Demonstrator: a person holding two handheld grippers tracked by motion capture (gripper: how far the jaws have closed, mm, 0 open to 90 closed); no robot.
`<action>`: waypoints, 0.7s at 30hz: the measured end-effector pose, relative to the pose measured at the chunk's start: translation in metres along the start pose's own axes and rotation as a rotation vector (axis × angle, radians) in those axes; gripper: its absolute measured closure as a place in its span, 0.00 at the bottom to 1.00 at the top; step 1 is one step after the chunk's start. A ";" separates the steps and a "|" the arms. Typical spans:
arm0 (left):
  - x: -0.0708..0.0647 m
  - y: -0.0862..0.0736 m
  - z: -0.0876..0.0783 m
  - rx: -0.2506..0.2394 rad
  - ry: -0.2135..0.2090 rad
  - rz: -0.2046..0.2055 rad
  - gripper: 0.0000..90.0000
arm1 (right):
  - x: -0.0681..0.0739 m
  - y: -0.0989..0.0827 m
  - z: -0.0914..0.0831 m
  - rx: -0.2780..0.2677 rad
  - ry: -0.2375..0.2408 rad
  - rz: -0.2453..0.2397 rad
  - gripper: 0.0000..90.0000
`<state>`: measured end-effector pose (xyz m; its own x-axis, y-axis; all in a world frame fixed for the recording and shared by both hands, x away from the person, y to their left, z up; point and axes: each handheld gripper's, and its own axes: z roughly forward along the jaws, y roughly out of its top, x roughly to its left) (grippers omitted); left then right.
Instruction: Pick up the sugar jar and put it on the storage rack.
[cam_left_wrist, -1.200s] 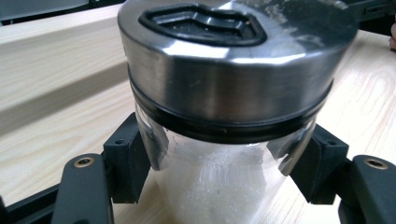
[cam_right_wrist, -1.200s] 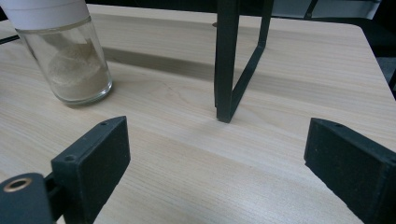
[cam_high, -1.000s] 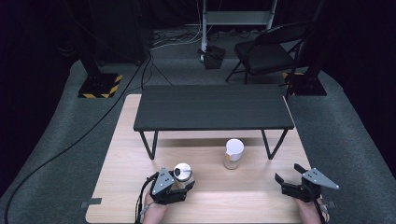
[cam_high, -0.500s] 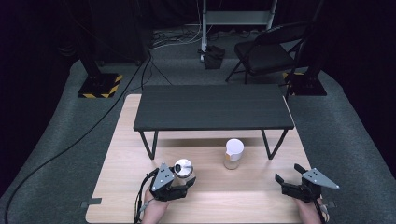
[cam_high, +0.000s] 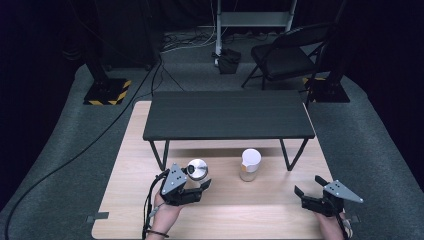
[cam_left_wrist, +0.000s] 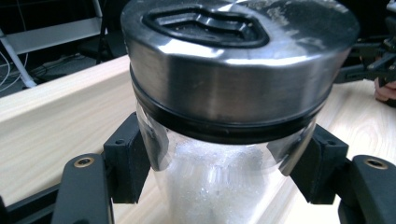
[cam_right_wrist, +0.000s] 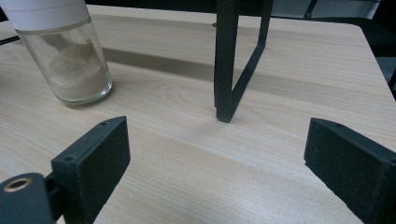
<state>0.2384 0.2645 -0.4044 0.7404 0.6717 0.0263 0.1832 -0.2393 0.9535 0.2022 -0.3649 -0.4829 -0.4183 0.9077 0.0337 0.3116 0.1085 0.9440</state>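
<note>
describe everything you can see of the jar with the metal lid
The jar is clear glass with white, grainy contents and a round brushed-metal lid that has a black inset on top and a dark seal ring below. It stands upright on the wooden table, left of the white-capped jar, with the left tongs closed on its glass body.

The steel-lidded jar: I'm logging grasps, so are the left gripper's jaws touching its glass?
Touching. In the left gripper view, both black pads press against the glass of the jar just below its lid.
</note>
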 end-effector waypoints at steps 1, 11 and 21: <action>-0.001 0.005 0.000 -0.004 0.001 0.006 0.35 | 0.000 0.000 0.000 0.000 0.000 0.000 0.07; 0.001 0.025 0.004 -0.004 0.005 0.007 0.35 | 0.000 0.000 0.000 0.000 0.001 0.000 0.07; 0.005 0.043 0.002 -0.028 0.017 0.007 0.35 | 0.000 0.001 0.000 0.005 0.002 -0.005 0.07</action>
<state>0.2514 0.2567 -0.3634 0.7306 0.6818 0.0376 0.1597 -0.2242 0.9614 0.2028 -0.3646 -0.4822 -0.4217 0.9063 0.0294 0.3136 0.1154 0.9425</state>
